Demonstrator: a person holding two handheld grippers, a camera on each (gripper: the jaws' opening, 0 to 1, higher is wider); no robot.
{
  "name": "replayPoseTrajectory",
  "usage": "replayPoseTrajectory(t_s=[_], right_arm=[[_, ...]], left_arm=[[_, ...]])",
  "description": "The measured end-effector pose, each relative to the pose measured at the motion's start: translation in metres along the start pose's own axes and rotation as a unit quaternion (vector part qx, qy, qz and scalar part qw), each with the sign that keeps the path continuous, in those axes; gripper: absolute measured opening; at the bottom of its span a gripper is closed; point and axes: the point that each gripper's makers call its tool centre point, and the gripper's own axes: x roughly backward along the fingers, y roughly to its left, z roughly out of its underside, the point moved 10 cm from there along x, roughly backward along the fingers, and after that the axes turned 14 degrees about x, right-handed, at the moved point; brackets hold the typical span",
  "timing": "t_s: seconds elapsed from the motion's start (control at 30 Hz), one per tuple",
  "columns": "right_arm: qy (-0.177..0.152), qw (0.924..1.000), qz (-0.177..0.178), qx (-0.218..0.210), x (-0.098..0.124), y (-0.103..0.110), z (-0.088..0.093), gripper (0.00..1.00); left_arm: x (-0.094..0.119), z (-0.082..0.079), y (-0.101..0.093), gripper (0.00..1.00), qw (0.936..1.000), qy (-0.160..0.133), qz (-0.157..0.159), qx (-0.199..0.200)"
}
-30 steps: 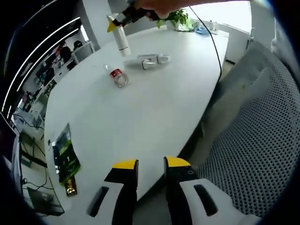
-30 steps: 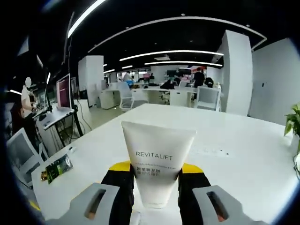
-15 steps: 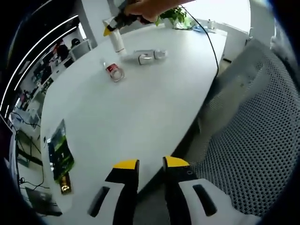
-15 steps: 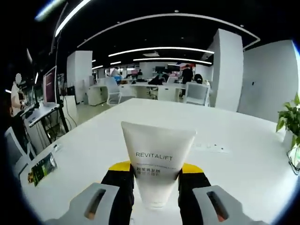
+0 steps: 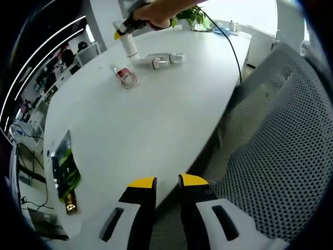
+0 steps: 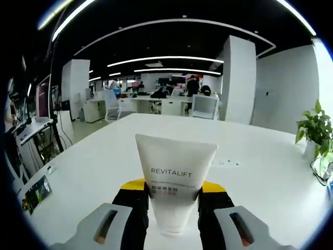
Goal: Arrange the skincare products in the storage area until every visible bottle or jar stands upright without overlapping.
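While clamped between the yellow-tipped jaws of the right gripper [image 6: 173, 194], the tube [image 6: 175, 185] sits low in the centre of the right gripper view, label facing the camera, crimped wide end up. Seen from the left gripper view at upper left: same tube [image 5: 129, 47] under a hand [image 5: 156, 11], its lower end on or just above the table [image 5: 156, 120]; contact too small to tell. Just right of it, a white bottle [image 5: 158, 59] lying flat; just below, a red-banded jar [image 5: 125, 77] on its side. Probably the placing step: lower straight, keep the tube vertical, set the cap end flat on bare tabletop apart from both neighbours. Release slowly and only once the tube bears its own weight; a tall soft tube likely tips if nudged. Withdraw straight back, not sideways. Left gripper [image 5: 167, 182] at bottom centre of its view, past the table edge, jaws slightly parted, nothing between them. Bottle and jar not yet stood up.
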Motion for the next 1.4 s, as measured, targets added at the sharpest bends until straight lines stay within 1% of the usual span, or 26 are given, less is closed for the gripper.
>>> replayPoseTrajectory(t_s=[0.1,0.2,0.37,0.53,0.63,0.73,0.8,0.87,0.93,1.03,1.1,1.17,1.2,1.23,1.27,1.3,1.33,1.37,1.4], right_arm=[[0.002,1.0000,0.003,0.001,-0.001,-0.005,0.001,0.31],[0.001,0.9998,0.001,0.017,-0.001,-0.008,0.001,0.32],[0.004,0.9999,0.009,0.008,0.001,-0.020,0.006,0.32],[0.002,1.0000,-0.004,-0.003,0.001,-0.022,0.007,0.33],[-0.001,0.9999,-0.011,0.003,0.000,-0.023,0.007,0.34],[-0.001,0.9998,-0.021,-0.002,0.000,-0.025,0.008,0.35],[-0.002,0.9997,-0.025,-0.005,0.002,-0.026,0.008,0.39],[-0.004,0.9996,-0.026,-0.005,0.004,-0.028,0.009,0.47],[-0.004,0.9996,-0.029,-0.003,0.008,-0.030,0.009,0.49],[-0.010,0.9995,-0.030,-0.004,0.021,-0.036,0.007,0.56],[-0.021,0.9993,-0.029,-0.003,0.035,-0.041,0.004,0.62],[-0.030,0.9990,-0.034,0.004,0.052,-0.046,-0.002,0.63],[-0.042,0.9984,-0.032,0.020,0.059,-0.048,-0.007,0.62],[-0.069,0.9959,-0.017,0.055,0.073,-0.052,-0.016,0.59],[-0.084,0.9930,-0.016,0.081,0.081,-0.052,-0.021,0.56],[-0.102,0.9888,-0.023,0.107,0.092,-0.051,-0.030,0.55],[-0.114,0.9853,-0.029,0.123,0.098,-0.049,-0.036,0.54],[-0.125,0.9817,-0.044,0.136,0.106,-0.045,-0.044,0.54],[-0.127,0.9787,-0.053,0.152,0.110,-0.042,-0.049,0.54]], left_arm=[[0.000,0.000,0.000,0.13,1.0000,-0.001,-0.001,0.000],[0.001,0.000,0.000,0.12,1.0000,-0.003,-0.001,-0.001],[0.000,0.001,0.000,0.11,1.0000,0.002,0.000,-0.001],[0.001,0.001,0.001,0.11,1.0000,0.001,0.000,-0.001],[0.002,0.000,0.000,0.11,1.0000,-0.002,0.001,-0.004],[0.002,0.000,0.001,0.11,1.0000,0.000,-0.001,-0.003],[0.001,0.000,0.001,0.11,1.0000,0.000,-0.001,-0.003],[0.001,0.000,0.001,0.11,1.0000,0.000,-0.002,-0.003],[0.002,0.000,0.001,0.11,1.0000,0.001,-0.002,-0.003],[0.001,0.000,0.001,0.11,1.0000,0.001,-0.003,-0.004],[0.002,0.000,0.001,0.11,1.0000,0.001,-0.004,-0.003],[0.002,-0.001,0.002,0.11,1.0000,-0.001,-0.005,-0.003],[0.002,-0.001,0.002,0.11,1.0000,-0.002,-0.005,-0.003],[0.003,-0.002,0.002,0.11,1.0000,-0.003,-0.007,-0.002],[0.002,-0.002,0.002,0.11,1.0000,-0.005,-0.007,-0.003],[0.003,-0.002,0.001,0.11,1.0000,-0.004,-0.007,-0.003],[0.003,-0.003,0.001,0.11,1.0000,-0.004,-0.007,-0.003],[0.002,-0.003,0.001,0.11,1.0000,-0.005,-0.006,-0.004],[0.002,-0.003,0.001,0.11,1.0000,-0.004,-0.006,-0.003]])
